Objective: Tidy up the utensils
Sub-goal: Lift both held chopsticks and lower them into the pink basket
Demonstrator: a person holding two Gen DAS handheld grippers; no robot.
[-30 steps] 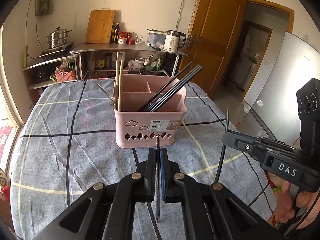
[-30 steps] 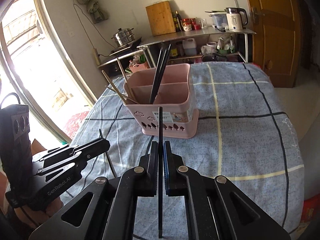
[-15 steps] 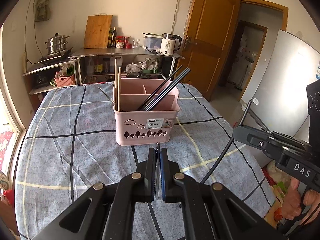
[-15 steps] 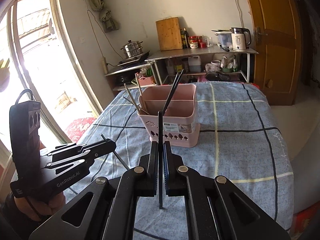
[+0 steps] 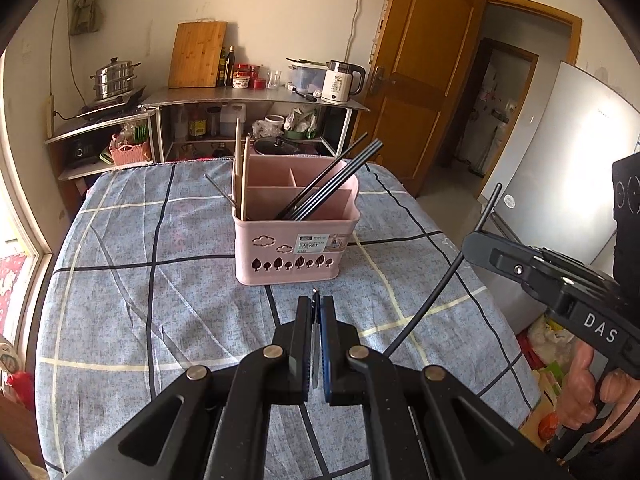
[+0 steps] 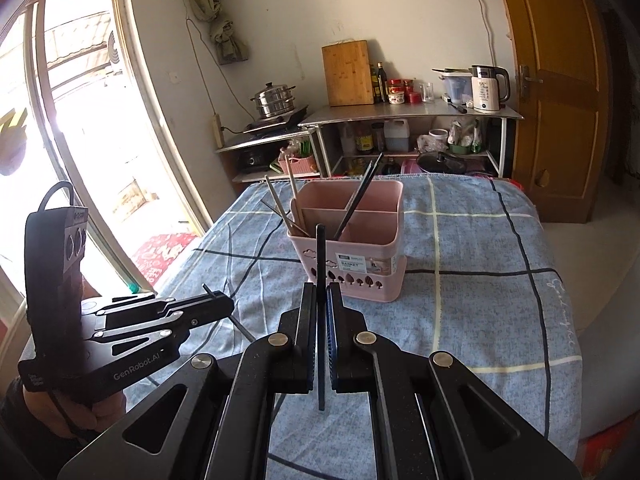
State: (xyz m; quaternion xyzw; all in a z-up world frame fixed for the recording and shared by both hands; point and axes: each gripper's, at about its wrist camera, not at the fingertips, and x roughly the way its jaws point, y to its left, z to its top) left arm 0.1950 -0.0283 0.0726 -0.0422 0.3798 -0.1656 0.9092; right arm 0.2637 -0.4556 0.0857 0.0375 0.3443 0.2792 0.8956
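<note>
A pink divided basket (image 5: 296, 240) (image 6: 360, 248) stands mid-table on the blue checked cloth. It holds black chopsticks (image 5: 332, 184), two wooden ones (image 5: 241, 176) and a thin metal one (image 5: 218, 189). My left gripper (image 5: 316, 304) (image 6: 226, 306) hovers just in front of the basket, shut on a thin metal chopstick (image 5: 316, 348). My right gripper (image 6: 322, 292) (image 5: 472, 246) is off to the basket's right, shut on a black chopstick (image 6: 320, 256) (image 5: 444, 284) that leans with its top end up and to the right in the left wrist view.
Steel shelves (image 5: 256, 98) behind the table carry a kettle (image 5: 340, 80), a cutting board and a steamer pot (image 5: 114, 80). A wooden door (image 5: 420, 80) and a grey fridge (image 5: 560, 152) stand to the right, a tall window (image 6: 72, 140) to the left. A hand (image 5: 580, 388) holds the right gripper.
Both grippers have risen and drawn back a little from the basket. The black chopstick in the right gripper has tipped from upright to a slant.
</note>
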